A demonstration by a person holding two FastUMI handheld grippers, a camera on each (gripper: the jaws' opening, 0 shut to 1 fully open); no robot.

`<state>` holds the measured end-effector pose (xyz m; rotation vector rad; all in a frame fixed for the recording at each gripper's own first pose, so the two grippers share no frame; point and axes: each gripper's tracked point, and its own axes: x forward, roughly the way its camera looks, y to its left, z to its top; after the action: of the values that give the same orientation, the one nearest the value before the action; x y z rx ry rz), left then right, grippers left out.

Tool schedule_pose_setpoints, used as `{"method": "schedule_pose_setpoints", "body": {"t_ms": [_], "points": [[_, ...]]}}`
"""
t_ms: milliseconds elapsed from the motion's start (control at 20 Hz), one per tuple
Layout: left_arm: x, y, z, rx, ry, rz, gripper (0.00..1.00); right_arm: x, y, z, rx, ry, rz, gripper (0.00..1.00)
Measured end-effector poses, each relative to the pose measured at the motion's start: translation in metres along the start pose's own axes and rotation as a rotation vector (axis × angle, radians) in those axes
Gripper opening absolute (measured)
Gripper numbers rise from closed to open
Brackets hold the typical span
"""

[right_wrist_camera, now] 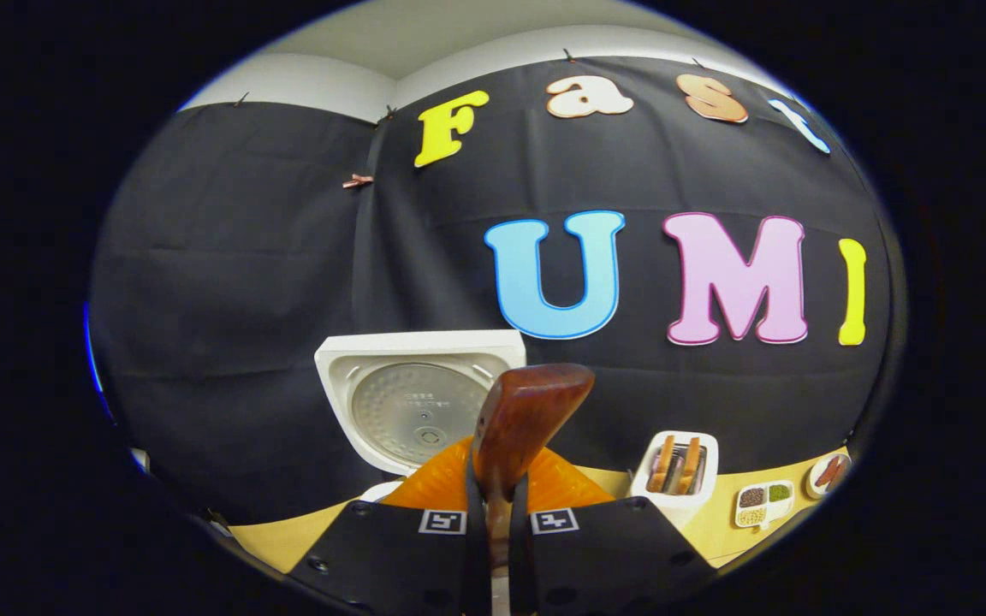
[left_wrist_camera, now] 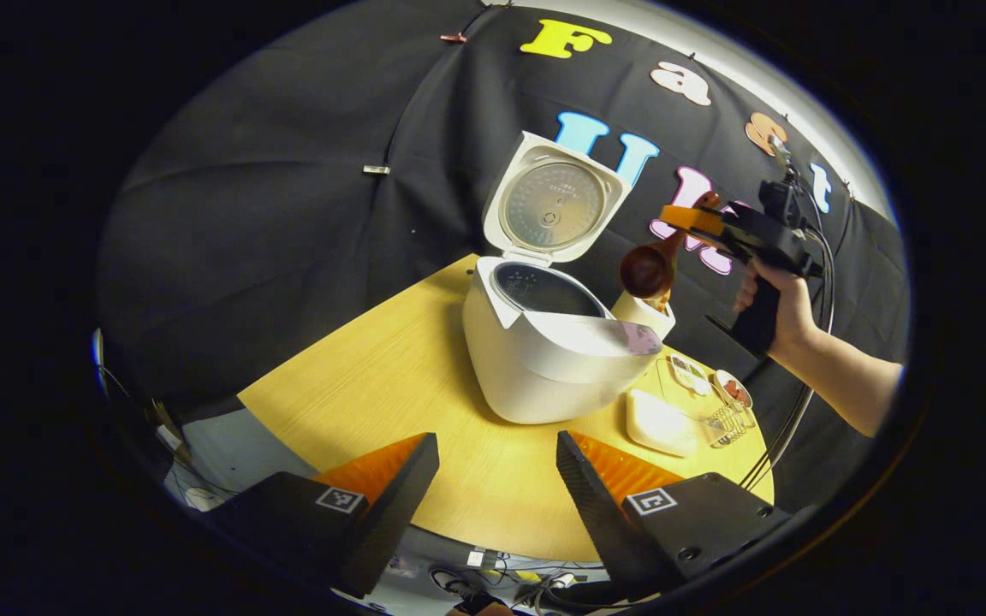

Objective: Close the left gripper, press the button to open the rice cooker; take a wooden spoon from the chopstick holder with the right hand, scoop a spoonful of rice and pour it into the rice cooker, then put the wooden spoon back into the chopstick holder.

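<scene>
The white rice cooker stands open on the wooden table, its lid raised upright. My left gripper hovers open near the table's front edge, nothing between its fingers. Farther off, my right gripper is shut on the handle of the wooden spoon, whose bowl hangs just above the white chopstick holder behind the cooker. In the right gripper view the spoon's handle sticks up between the shut fingers of my right gripper. The cooker's lid is to its left and the chopstick holder to its right.
A white container of rice lies right of the cooker. A divided dish of beans and a small plate sit near the table's right edge. A hand holds the right gripper, and its cable hangs beside the table.
</scene>
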<state>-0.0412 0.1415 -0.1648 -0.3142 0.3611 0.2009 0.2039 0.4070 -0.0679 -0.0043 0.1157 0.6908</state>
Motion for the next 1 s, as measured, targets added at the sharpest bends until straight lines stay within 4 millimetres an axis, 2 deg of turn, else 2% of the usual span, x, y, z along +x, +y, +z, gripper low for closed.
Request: {"method": "schedule_pose_setpoints", "body": {"t_ms": [150,400,550,800,1000], "points": [[-0.001,-0.017,-0.002,0.022,0.001,-0.029,0.95,-0.036,-0.048,0.005,0.034,0.009,-0.063,0.13],[-0.005,-0.05,-0.003,0.045,-0.002,-0.072,0.95,-0.109,-0.156,0.004,0.056,0.024,-0.244,0.12],[0.0,-0.073,-0.009,0.054,0.017,-0.096,0.95,-0.15,-0.221,0.007,0.108,0.022,-0.346,0.13],[0.017,-0.114,-0.007,0.087,0.033,-0.105,0.96,-0.186,-0.307,-0.003,0.216,0.026,-0.46,0.13],[0.036,-0.146,0.001,0.085,0.026,-0.09,0.95,-0.201,-0.36,-0.031,0.294,0.063,-0.514,0.12]]}}
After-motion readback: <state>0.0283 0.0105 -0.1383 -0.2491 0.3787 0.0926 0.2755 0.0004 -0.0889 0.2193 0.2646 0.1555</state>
